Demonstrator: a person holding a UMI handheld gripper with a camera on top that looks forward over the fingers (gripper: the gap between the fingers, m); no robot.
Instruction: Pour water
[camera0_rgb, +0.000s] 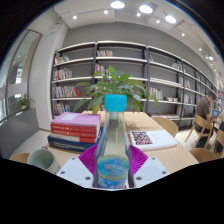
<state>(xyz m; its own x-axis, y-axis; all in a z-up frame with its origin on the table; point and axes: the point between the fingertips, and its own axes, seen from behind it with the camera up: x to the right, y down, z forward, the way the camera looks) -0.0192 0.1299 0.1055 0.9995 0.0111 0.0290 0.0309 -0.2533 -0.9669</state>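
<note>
— Claw (113, 165) first, please: what is it doing?

— It has the water bottle (113, 150) between its two fingers, and both purple pads (88, 158) seem to press on the sides. So I judge it is closed on the bottle. The bottle stands upright, the blue cap (116, 102) is on top.

— Then how far is the pouring?

— Only the grasp looks done. The cap seems to be on, the bottle is not tilted, and no water is running. Opening and tilting are both left (if I judge right).

— Where would the water go?

— Perhaps into the greenish cup (42, 158), which is on the table (175, 155) just beside the claw, on its left. I cannot tell if it is empty.

— What stands around?

— A pile of books (76, 130) is beyond the cup, an open book (152, 139) lies on the other side, a green plant (118, 86) is behind the bottle, and bookshelves (150, 75) are far behind. The pile is near the cup, so the tilt needs care.
</note>
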